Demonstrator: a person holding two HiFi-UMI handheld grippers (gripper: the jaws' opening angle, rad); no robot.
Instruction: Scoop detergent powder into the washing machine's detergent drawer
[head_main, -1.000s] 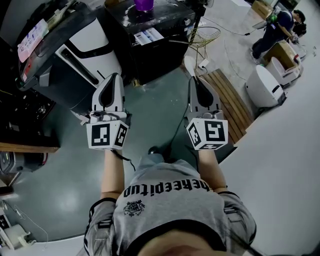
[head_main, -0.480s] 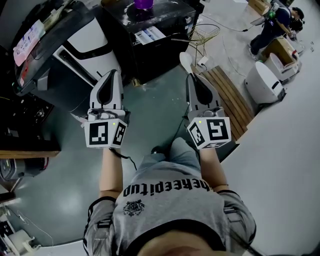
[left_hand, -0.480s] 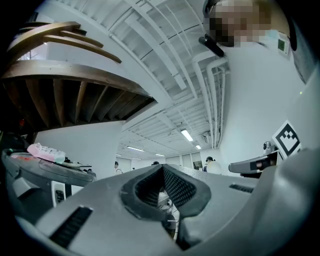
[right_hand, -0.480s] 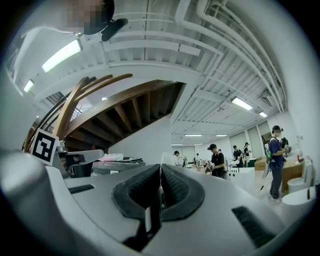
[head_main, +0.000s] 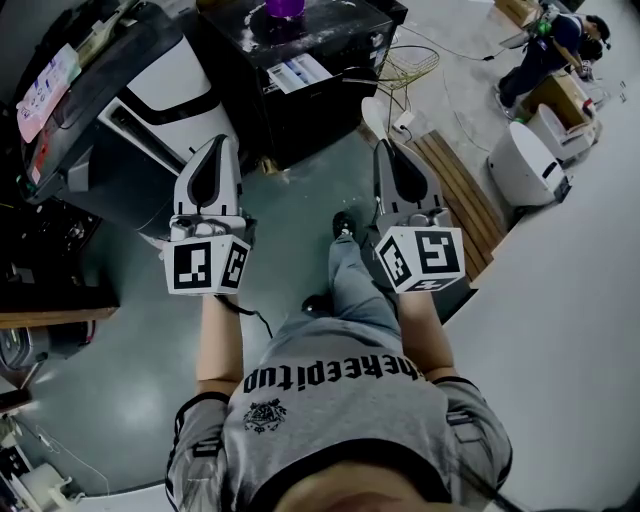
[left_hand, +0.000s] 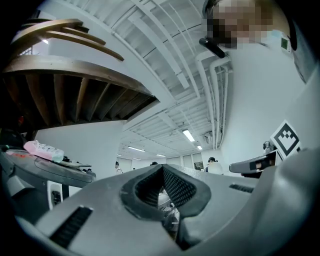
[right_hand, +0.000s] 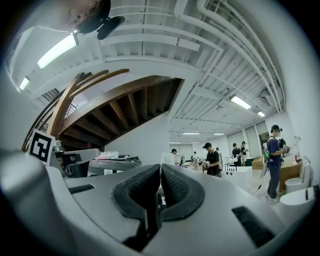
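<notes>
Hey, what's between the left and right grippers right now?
In the head view, the person's leg and shoe, over grey-green floor, lie between the left gripper and the right gripper.

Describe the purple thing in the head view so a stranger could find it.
Find the big black cabinet at the top middle of the head view. On it, cut off by the picture's edge, stands a purple object. It is the only bright colour there; the white label nearby lies flat.

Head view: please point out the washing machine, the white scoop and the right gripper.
washing machine (head_main: 172, 68), head view, on its white front panel.
white scoop (head_main: 373, 112), head view, on its bowl.
right gripper (head_main: 384, 150), head view, between its shut fingertips.
</notes>
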